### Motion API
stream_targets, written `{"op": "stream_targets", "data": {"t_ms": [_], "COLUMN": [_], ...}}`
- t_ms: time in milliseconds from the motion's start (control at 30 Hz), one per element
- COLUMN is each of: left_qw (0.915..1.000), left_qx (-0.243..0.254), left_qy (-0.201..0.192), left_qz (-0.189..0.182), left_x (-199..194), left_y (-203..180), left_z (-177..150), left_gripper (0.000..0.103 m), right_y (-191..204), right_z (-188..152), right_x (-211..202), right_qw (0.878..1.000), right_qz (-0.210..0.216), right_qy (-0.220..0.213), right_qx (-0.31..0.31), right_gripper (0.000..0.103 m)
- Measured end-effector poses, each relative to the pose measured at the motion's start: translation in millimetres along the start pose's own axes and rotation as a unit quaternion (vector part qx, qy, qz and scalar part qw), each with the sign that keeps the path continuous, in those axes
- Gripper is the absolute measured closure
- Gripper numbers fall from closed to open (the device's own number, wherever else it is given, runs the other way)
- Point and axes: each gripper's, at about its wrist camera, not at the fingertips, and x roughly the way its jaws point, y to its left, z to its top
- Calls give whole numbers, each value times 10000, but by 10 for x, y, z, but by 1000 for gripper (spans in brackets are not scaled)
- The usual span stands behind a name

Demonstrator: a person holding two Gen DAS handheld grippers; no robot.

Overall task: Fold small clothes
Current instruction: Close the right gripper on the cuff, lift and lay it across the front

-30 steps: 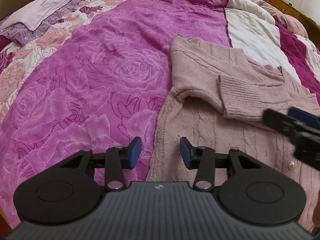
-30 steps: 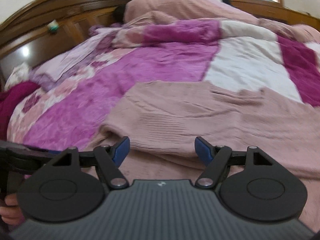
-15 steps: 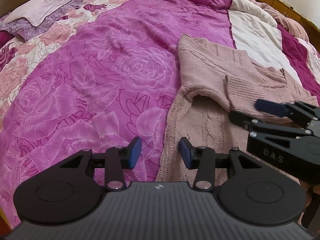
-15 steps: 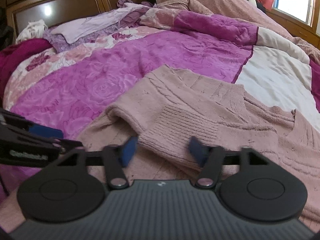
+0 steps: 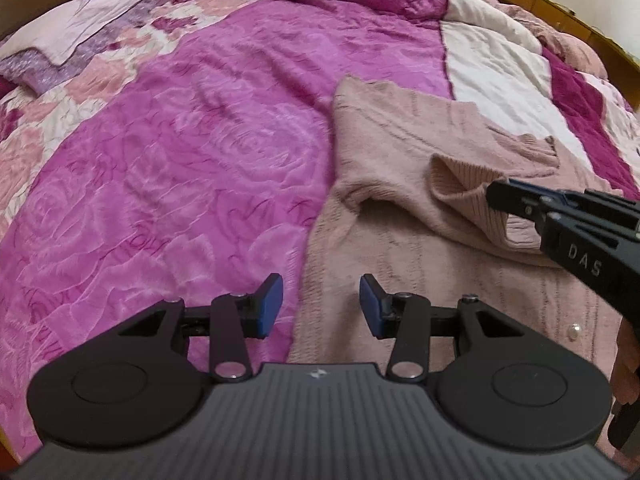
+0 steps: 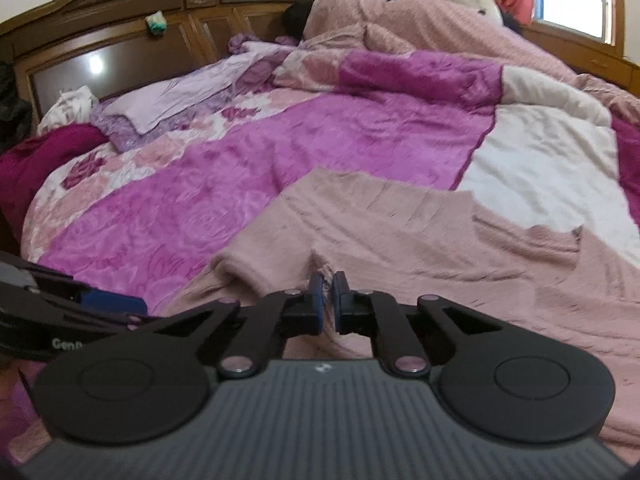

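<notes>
A: Now, where do we find the pink sweater point(image 5: 404, 152)?
B: Spread on the bed point(image 5: 200, 168). Our right gripper point(image 6: 328, 300) pinches its cuff; our left gripper point(image 5: 320, 304) hangs open, fingers empty.

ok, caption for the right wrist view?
Right gripper shut on the ribbed cuff of a pink knit sweater spread on a magenta rose-pattern quilt.
</notes>
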Motion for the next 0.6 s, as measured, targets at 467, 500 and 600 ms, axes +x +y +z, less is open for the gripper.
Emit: {"op": "stream_targets", "data": {"t_ms": [467, 500, 600], "left_qw": [9990, 9989, 9988], "left_qx": [367, 384, 440], "left_qy": [-117, -109, -77], "left_qz": [-235, -237, -199], "left_x": [125, 140, 188], "left_y": [-387, -400, -444], "left_z": [191, 200, 200], "left_gripper": [53, 53, 53], "right_y": [-886, -958, -1242], "right_z": [155, 126, -16], "right_x": [-748, -794, -898], "right_qw": [9867, 9845, 9754], "right_qz": [-954, -1071, -1431], "right_qy": [-732, -744, -694], "right_qx": [1093, 1176, 1527], "right_gripper": [96, 96, 96]}}
